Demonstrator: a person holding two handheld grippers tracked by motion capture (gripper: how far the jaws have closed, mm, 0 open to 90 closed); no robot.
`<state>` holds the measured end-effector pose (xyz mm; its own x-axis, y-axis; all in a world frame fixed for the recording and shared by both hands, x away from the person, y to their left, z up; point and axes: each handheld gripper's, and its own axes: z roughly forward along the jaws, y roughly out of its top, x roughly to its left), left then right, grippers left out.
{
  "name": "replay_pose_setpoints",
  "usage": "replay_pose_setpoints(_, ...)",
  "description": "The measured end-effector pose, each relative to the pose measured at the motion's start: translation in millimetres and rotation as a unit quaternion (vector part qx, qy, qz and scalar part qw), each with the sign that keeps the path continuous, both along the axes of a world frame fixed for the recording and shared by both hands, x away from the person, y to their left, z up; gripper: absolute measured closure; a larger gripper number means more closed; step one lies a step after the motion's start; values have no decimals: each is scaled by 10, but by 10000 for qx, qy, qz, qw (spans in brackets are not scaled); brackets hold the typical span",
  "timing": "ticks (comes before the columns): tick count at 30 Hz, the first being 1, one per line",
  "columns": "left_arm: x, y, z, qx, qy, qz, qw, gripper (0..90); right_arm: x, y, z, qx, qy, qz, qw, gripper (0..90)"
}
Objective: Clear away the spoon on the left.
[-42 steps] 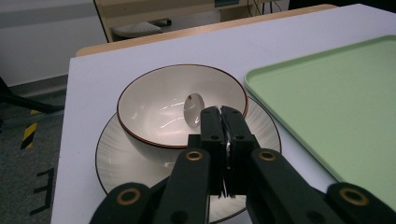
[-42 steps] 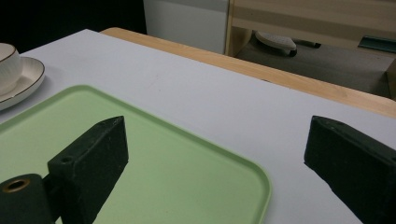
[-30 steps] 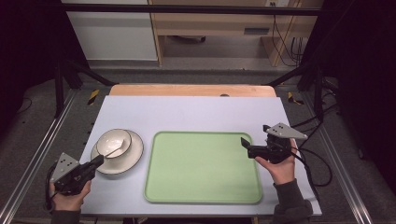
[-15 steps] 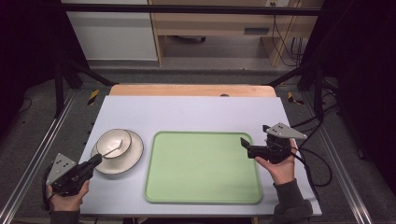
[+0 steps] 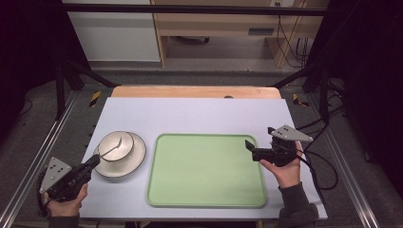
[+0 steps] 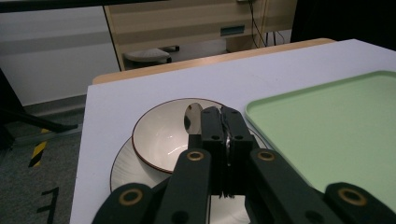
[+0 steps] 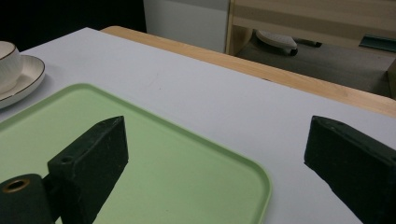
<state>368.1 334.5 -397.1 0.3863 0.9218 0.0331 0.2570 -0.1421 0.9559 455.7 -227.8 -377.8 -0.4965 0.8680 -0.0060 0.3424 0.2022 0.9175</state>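
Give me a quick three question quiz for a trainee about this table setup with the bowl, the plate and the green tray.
1. True or false: the bowl sits on the plate.
2. Which gripper has its jaws spread wide apart?
A. left gripper
B. right gripper
3. Fill in: the spoon lies in the ____.

Key
1. True. The bowl rests on the plate, left of the green tray.
2. B. In the right gripper view its jaws stand far apart above the tray's corner; the left gripper's jaws are pressed together by the bowl's rim.
3. Bowl.
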Motion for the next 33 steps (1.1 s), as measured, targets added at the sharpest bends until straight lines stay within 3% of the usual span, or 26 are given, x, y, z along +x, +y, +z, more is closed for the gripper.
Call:
replay_pose_setpoints(19,-108,-141,156,81,-287,-169,9994,888,-1,0,2,5,10,1,10000,64)
replay_pose_setpoints(33,-168,-349,240,174,-493,-488,9974,889,6,7,-7,-16,21,9,10000,62)
